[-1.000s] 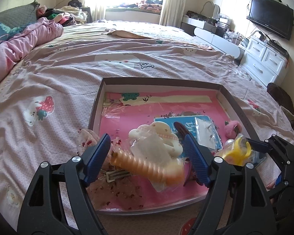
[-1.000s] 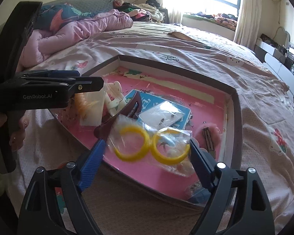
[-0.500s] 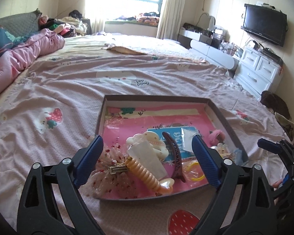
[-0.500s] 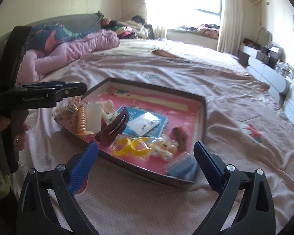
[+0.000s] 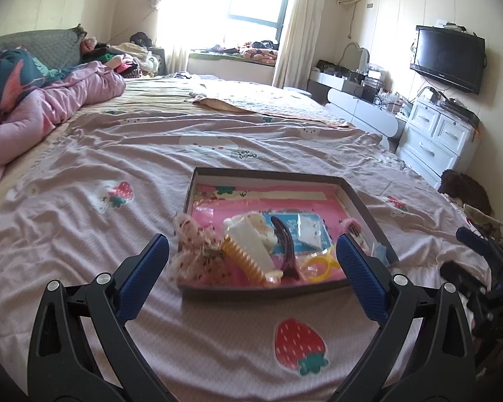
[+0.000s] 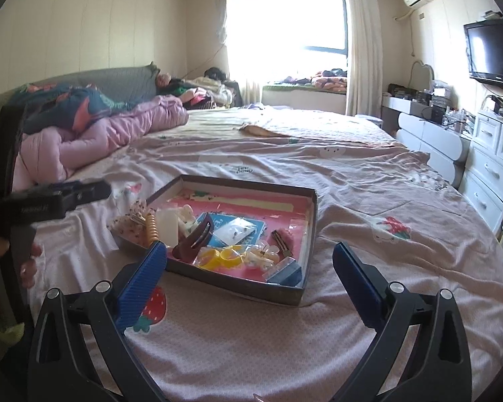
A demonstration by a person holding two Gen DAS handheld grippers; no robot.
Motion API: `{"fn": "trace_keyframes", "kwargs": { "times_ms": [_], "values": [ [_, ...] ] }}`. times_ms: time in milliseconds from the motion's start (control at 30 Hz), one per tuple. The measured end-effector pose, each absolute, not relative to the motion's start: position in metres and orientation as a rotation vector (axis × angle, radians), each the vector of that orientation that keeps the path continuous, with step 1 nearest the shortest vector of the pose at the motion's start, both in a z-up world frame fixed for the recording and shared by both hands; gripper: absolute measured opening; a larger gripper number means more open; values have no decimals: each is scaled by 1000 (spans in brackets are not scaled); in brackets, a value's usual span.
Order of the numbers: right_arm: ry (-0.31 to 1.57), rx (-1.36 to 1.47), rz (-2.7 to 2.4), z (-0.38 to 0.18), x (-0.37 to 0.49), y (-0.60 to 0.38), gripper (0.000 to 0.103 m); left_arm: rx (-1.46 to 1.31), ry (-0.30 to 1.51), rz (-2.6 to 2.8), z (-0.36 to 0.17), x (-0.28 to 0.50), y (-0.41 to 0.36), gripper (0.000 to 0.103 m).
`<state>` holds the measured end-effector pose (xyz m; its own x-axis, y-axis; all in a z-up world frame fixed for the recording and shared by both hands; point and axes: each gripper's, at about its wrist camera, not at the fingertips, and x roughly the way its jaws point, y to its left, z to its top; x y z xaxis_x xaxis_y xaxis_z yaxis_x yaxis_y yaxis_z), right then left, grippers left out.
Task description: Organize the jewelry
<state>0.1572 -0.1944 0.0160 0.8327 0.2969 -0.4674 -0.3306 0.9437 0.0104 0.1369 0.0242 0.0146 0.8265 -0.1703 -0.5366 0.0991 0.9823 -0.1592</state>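
Two tools, both empty: your left tool (image 5: 251,264) is still spreading, nothing between its ribbed blue pads; your right tool (image 6: 249,268) stands wide apart, short of the tray's near rim. Shallow dark-walled cardboard tray (image 5: 362,202) sits on the bed (image 5: 117,154), wrinkled pink sheet open on every side. Inside on glossy pink lining: ridged orange coil clip (image 5: 248,263), maroon claw clip (image 5: 286,244), yellow plastic rings (image 6: 223,256), clear bags. Spotted fabric scrunchie (image 5: 198,258) overhangs the tray's left wall.
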Motion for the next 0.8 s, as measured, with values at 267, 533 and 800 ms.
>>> {"fn": "trace_keyframes", "kwargs": {
  "times_ms": [267, 533, 800],
  "values": [
    [408, -46, 320, 21, 128, -205, 96, -87, 540, -121, 11, 98, 15, 91],
    [365, -58, 320, 18, 104, -204, 96, -60, 517, -115, 4, 66, 4, 91],
    [305, -80, 310, 18, 94, -197, 97, -59, 496, -113, 0, 58, 2, 92]
  ]
}}
